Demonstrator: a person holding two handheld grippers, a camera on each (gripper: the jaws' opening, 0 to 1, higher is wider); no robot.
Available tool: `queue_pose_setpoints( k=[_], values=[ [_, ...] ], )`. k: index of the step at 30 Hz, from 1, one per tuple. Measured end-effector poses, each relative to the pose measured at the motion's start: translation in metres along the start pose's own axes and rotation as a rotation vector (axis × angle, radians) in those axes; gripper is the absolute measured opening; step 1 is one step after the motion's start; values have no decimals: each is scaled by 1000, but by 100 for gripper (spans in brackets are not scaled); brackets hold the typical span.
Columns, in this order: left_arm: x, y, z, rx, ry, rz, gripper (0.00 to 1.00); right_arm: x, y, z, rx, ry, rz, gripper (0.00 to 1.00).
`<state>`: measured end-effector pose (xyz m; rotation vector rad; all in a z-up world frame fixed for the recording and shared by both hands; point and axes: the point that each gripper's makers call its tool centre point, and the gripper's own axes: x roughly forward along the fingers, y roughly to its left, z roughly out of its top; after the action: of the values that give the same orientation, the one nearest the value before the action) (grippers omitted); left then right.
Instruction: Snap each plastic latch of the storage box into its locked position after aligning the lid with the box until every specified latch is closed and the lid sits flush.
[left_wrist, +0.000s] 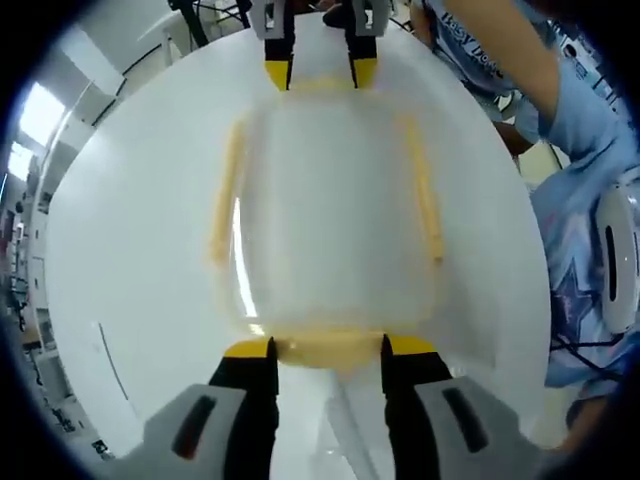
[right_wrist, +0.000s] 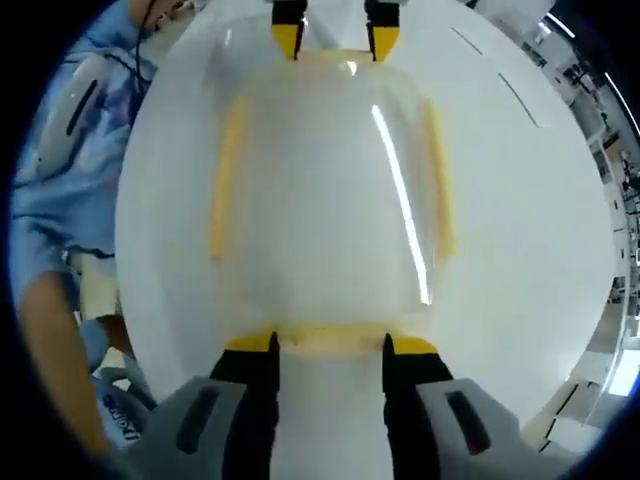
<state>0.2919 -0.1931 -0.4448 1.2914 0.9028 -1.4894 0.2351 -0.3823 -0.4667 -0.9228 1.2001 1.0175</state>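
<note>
Both cams parked super close to the storage box (left_wrist: 330, 230), looking down across its clear lid from opposite short ends. Left gripper view faces along the box from behind the left gripper (left_wrist: 328, 350), jaws straddling the near yellow latch (left_wrist: 330, 350); right gripper (left_wrist: 320, 70) visible at the box's far end. Right gripper view mirrors that from the other end, with the left gripper at the far end. Shared: the whole lid, both side latches, white table (left_wrist: 130, 250) around the box.
</note>
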Motion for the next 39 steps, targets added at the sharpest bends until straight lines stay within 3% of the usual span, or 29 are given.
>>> queue_pose_setpoints(
  k=[22,31,39],
  values=[
    [-32,-8,-1,4,-32,62,40,-38,4,14,-28,-53,-93,39],
    [-54,-8,-15,-1,-27,103,40,-64,0,37,-65,-55,-149,39],
    [-73,-15,-27,-15,-27,111,40,-78,3,54,-87,-60,-148,39]
  ],
)
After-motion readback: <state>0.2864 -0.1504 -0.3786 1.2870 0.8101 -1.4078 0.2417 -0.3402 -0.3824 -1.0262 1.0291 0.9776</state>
